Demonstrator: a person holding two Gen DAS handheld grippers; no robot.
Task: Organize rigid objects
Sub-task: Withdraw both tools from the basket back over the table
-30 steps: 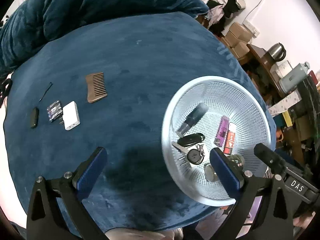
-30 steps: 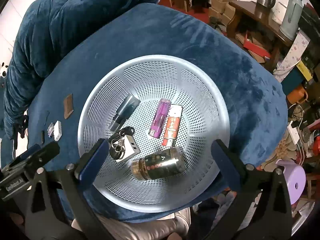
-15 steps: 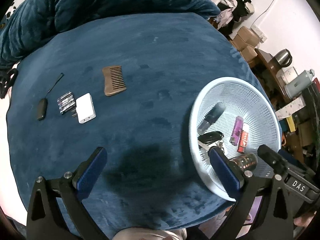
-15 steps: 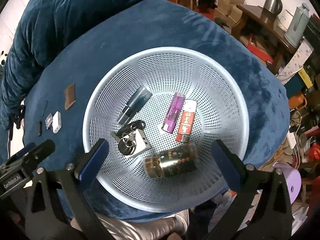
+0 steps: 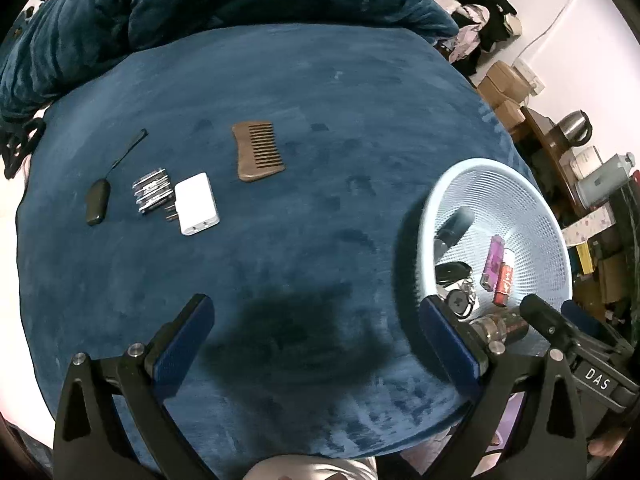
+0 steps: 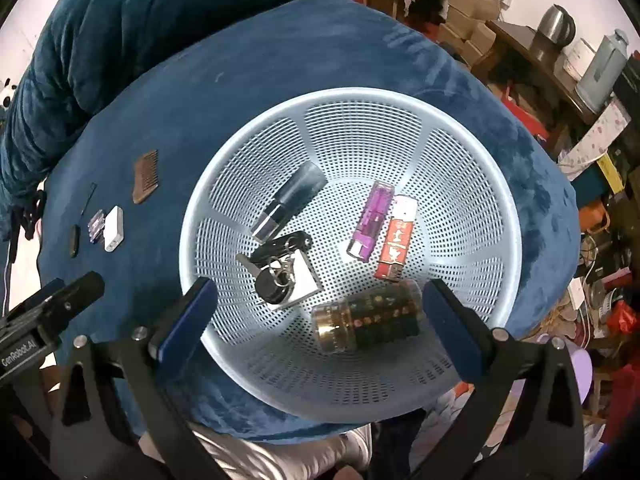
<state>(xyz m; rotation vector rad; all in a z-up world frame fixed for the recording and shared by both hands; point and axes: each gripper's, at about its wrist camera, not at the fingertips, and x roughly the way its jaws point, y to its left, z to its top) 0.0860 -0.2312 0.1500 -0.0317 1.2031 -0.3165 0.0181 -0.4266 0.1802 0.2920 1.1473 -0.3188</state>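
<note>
My left hand-held gripper (image 5: 316, 340) hangs wide open above the blue velvet desk (image 5: 320, 92), nothing between its fingers. My right hand-held gripper (image 6: 320, 316) is open too, spread over the pale blue basket (image 6: 360, 98) and gripping nothing.

In the basket lie a gold and black jar (image 6: 368, 316) on its side nearest me, a purple lighter (image 6: 370, 220) and a red lighter (image 6: 396, 240) side by side, a dark tube with a clear cap (image 6: 290, 204), and a bunch of keys with a black fob (image 6: 280, 268) on a white tag.

Outside the basket, well apart from it on the desk's left part, are a brown wooden comb (image 5: 258, 150), a white charger (image 5: 197, 203), a small silvery bundle (image 5: 152, 190) just beside the charger, and a black fob with a thin cord (image 5: 98, 202).
</note>
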